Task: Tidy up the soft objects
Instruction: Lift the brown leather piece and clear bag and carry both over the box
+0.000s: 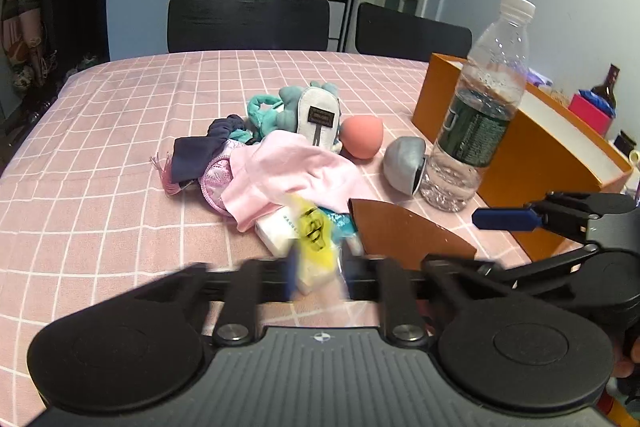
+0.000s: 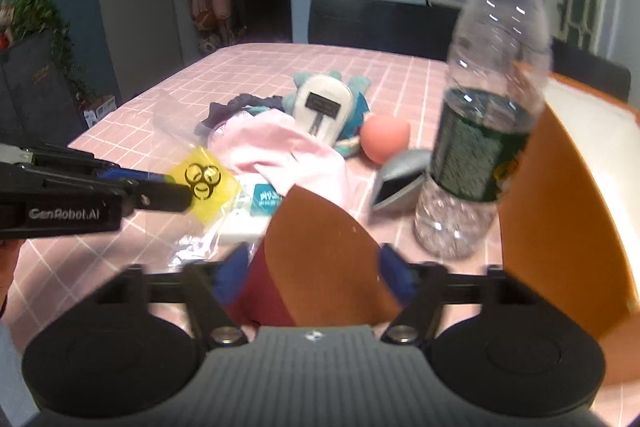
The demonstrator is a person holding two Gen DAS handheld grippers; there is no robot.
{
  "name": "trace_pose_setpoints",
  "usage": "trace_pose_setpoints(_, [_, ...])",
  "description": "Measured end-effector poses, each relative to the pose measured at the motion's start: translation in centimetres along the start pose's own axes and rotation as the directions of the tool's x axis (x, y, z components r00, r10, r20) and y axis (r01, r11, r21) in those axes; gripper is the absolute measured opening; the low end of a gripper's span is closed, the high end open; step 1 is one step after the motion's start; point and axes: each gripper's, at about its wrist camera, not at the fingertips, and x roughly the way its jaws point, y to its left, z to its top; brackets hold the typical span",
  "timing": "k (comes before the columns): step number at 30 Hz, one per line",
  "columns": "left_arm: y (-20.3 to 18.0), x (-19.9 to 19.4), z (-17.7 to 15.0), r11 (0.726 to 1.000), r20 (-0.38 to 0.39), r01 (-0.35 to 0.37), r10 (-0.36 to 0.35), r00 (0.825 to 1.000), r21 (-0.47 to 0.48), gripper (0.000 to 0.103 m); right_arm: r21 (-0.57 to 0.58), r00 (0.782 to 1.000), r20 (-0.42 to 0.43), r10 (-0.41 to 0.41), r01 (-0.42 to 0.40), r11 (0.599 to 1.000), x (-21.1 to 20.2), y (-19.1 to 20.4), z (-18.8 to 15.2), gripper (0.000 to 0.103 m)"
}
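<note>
1. Left wrist view: the left gripper (image 1: 318, 273) has its jaws partly open around a clear bag with a yellow label (image 1: 314, 227); whether the pads press on it I cannot tell, because of blur. The soft pile, with a pink cloth (image 1: 288, 171) on top, lies mid-table beside the orange box (image 1: 532, 147).
2. Right wrist view: the right gripper (image 2: 314, 271) stands wide open around a brown flap (image 2: 320, 247), not squeezing it, probably to keep the bag's way clear. A water bottle (image 2: 488, 99) stands near.

Dim bluish light, fisheye-bent edges, blurred foreground.
</note>
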Motion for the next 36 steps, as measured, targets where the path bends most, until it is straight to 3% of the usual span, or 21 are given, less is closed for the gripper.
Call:
trace_pose_setpoints(2, [0.2,0.4,0.0,1.000,0.012,0.006,-0.006,1.000,-0.015,0.047,-0.033,1.000,-0.018,-0.009,0.008,0.999,1.2,0.0,0.4,0.080])
trace_pose_setpoints(4, [0.4,0.7,0.0,0.999,0.018,0.013,-0.012,1.000,-0.029,0.047,-0.041,0.998,-0.056,0.021,-0.023,0.999,2.7,-0.4,0.6,0.088])
trace_pose_setpoints(6, [0.6,1.3,0.1,0.999,0.021,0.009,-0.008,1.000,-0.051,0.046,-0.030,0.993,-0.113,0.036,-0.040,0.999,4.3,-0.9,0.5,0.090])
trace_pose_setpoints(8, [1.1,2.2,0.1,0.997,0.012,-0.007,0.008,1.000,-0.075,0.025,-0.016,0.990,-0.136,0.030,-0.033,0.999,5.3,-1.1,0.2,0.088])
trace_pose_setpoints(10, [1.5,2.8,0.0,0.995,0.005,-0.022,0.023,1.000,-0.095,0.015,-0.019,0.992,-0.128,0.019,-0.022,1.000,5.5,-1.0,-0.1,0.084])
trace_pose_setpoints(13, [1.8,3.0,-0.4,0.994,0.010,-0.024,0.025,1.000,-0.107,0.001,-0.050,0.993,-0.115,0.013,-0.019,0.999,5.1,-0.4,-0.4,0.070])
trace_pose_setpoints(15, [1.7,2.8,-0.5,0.994,0.015,-0.020,0.022,1.000,-0.105,0.000,-0.058,0.994,-0.112,0.002,-0.009,0.998,4.8,-0.1,-0.3,0.050])
trace_pose_setpoints(16, [1.6,2.7,-0.5,0.995,0.018,-0.020,0.022,1.000,-0.101,0.000,-0.062,0.994,-0.113,-0.003,-0.005,0.998,4.8,-0.1,-0.2,0.044])
trace_pose_setpoints(18, [1.3,2.4,-0.5,0.996,0.021,-0.018,0.020,1.000,-0.089,0.000,-0.076,0.993,-0.113,-0.021,0.012,0.997,4.8,0.0,-0.1,0.018])
trace_pose_setpoints(20, [0.9,2.0,-0.4,0.997,0.024,-0.016,0.018,1.000,-0.074,0.000,-0.091,0.992,-0.113,-0.053,0.042,0.995,4.7,0.1,-0.2,0.006])
trace_pose_setpoints(28, [-0.7,-1.0,0.0,0.999,0.058,-0.043,0.043,0.997,0.005,0.000,-0.055,0.996,-0.087,0.004,-0.009,0.998,0.8,0.1,-0.2,0.005])
trace_pose_setpoints(36, [-3.4,-5.8,-0.2,0.995,0.080,-0.001,-0.007,0.997,0.101,0.000,0.019,0.998,-0.050,0.047,-0.046,0.999,-6.0,-1.1,-0.5,0.005])
